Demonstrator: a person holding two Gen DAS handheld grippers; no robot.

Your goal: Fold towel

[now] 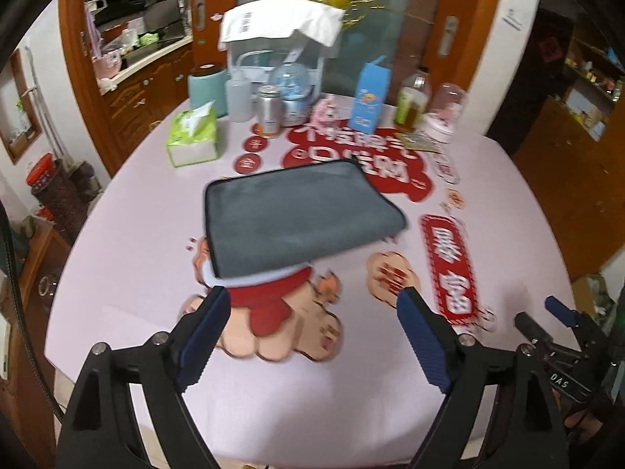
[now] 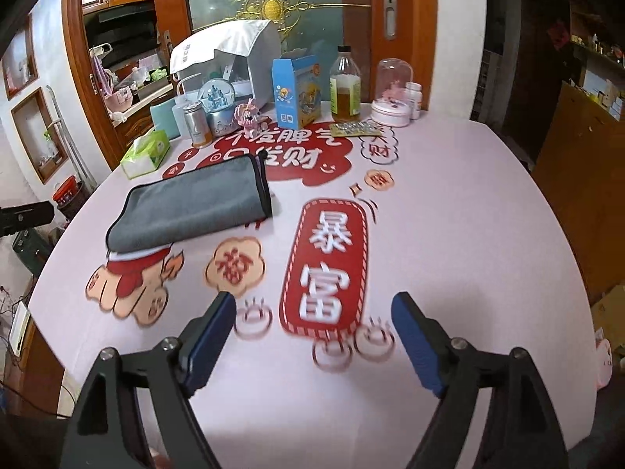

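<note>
A grey towel [image 1: 297, 215] with a black hem lies folded flat in a rectangle on the pink table [image 1: 129, 265]. It also shows in the right wrist view [image 2: 191, 207], to the left of middle. My left gripper [image 1: 312, 305] is open and empty, held above the table just short of the towel's near edge. My right gripper [image 2: 312, 308] is open and empty, over the red printed banner [image 2: 328, 265], well to the right of the towel. The right gripper also shows at the right edge of the left wrist view [image 1: 547, 316].
At the table's far side stand a green tissue pack [image 1: 193, 136], a silver can [image 1: 269, 109], a snow globe [image 1: 293, 90], a blue carton [image 1: 371, 97], an oil bottle [image 2: 344, 86] and a pink domed box [image 2: 392, 93]. Wooden cabinets stand behind.
</note>
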